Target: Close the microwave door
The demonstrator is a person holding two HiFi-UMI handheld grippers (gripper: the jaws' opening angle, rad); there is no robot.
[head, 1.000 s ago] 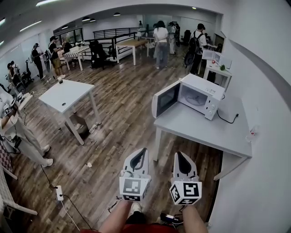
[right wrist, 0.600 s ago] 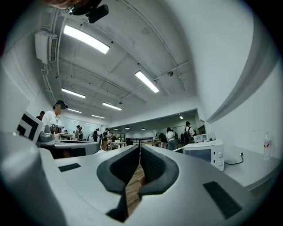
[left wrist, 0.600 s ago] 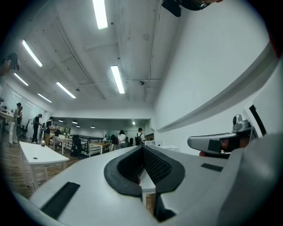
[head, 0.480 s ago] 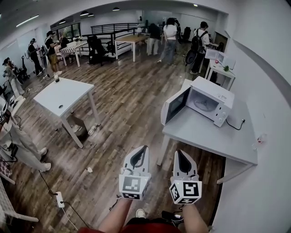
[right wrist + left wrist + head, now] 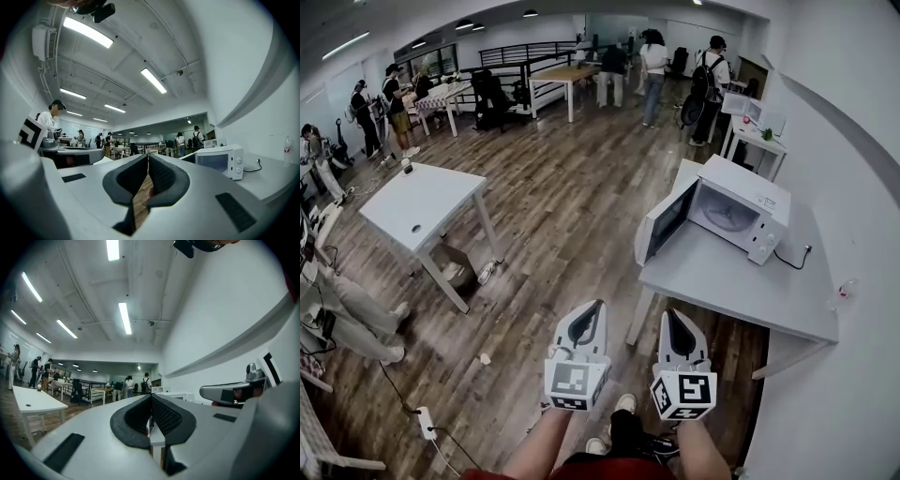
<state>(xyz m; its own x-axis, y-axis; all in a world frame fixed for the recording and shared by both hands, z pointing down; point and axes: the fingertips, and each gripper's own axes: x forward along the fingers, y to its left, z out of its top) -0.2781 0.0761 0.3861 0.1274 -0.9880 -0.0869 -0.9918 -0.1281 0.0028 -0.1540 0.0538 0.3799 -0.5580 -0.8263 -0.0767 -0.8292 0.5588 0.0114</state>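
A white microwave (image 5: 733, 208) stands on a grey table (image 5: 741, 286) by the right wall. Its door (image 5: 667, 223) hangs open toward the left, and the cavity with its turntable shows. My left gripper (image 5: 599, 304) and right gripper (image 5: 667, 313) are held side by side, level, short of the table's near corner, and touch nothing. Both are shut and empty. In the right gripper view the microwave (image 5: 220, 161) sits ahead to the right of my shut right gripper (image 5: 148, 157). The left gripper view shows my left gripper (image 5: 151, 397) with its pads pressed together.
A white table (image 5: 417, 206) stands to the left over the wooden floor, with a power strip (image 5: 424, 424) and cable near my feet. A cord (image 5: 789, 261) runs from the microwave. A small bottle (image 5: 842, 291) stands at the table's right edge. Several people stand at the room's far end.
The microwave and its table have come closer and sit lower in the head view as I walk toward them. Both grippers keep their pose and stay shut.
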